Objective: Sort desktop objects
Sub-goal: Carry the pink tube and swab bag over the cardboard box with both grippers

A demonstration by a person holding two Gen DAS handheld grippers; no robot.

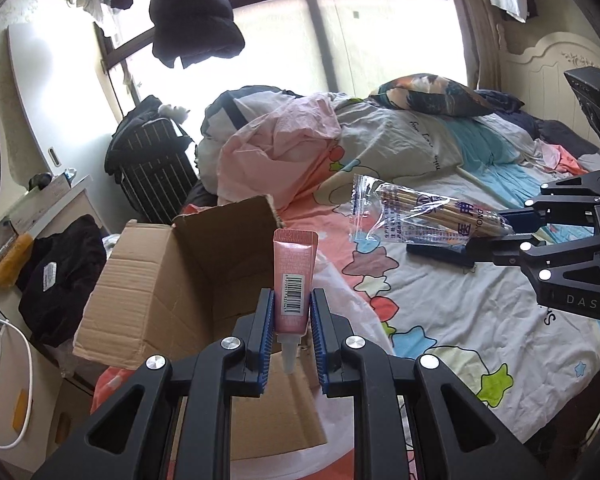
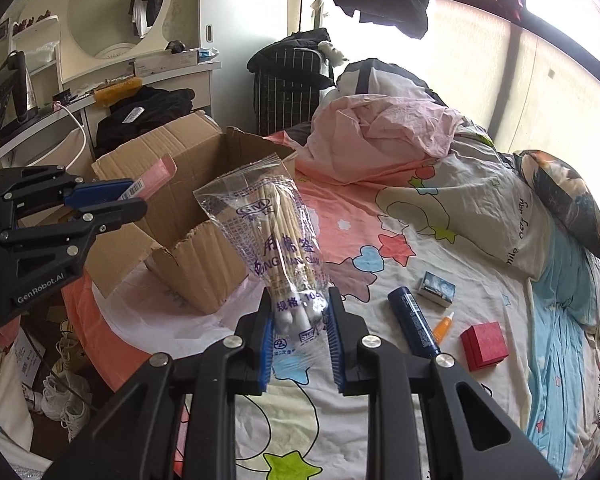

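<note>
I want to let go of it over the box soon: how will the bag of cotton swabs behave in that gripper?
The bag of cotton swabs is probably light. The right gripper pinches only its lower end, and it stands up, so the sticks likely stiffen it. Its clear film looks slick and crinkly, so it may slide. It should drop easily into the cardboard box.

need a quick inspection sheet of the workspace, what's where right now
surface: bed sheet with cartoon print, rumpled pink bedding behind.
job's things: open cardboard box; pink tube; bag of cotton swabs; on the sheet a blue tube, orange bottle, red box, small carton.
clutter: pillow, dark clothes, shoes.
grippers: left gripper shut on pink tube; right gripper shut on bag of cotton swabs.
cables: white cable at the desk.
surroundings: window, hanging jacket, suitcase.
</note>
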